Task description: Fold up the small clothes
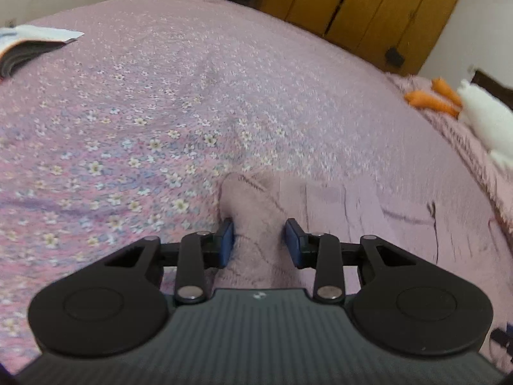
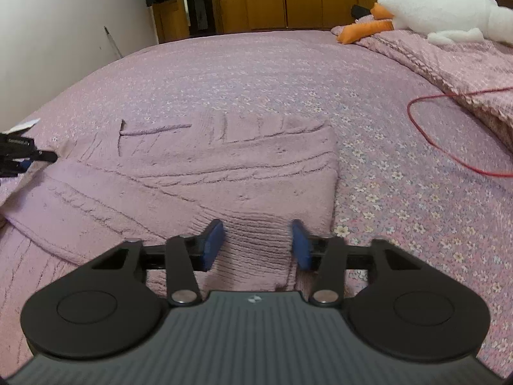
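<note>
A mauve knitted sweater (image 2: 205, 173) is laid out on the bed (image 2: 400, 192), spread ahead of and to the left of the right gripper (image 2: 256, 243), so that it can be folded flat on the soft cover. A ribbed edge of the knit is seen between the 2 blue pads (image 2: 213, 243) of that gripper. The left pad appears pressed to the cloth, while the right one is blurred, so a firm hold cannot be confirmed; the jaws are set narrow, about as wide as the bunched rib.

In the left wrist view a narrow, raised part of the sweater (image 1: 256, 224), probably a sleeve or corner, is bracketed by the left gripper (image 1: 259, 243). Its left pad is touching the knit, whereas a gap is visible at the right pad, so this gripper is judged partly open and not clamped. The cloth is drawn up between the jaws, presumably so it can be carried over the body as a fold.

A plush goose (image 2: 442, 12) and a red cord (image 2: 426, 134) are left far to the right, well apart from the work.
</note>
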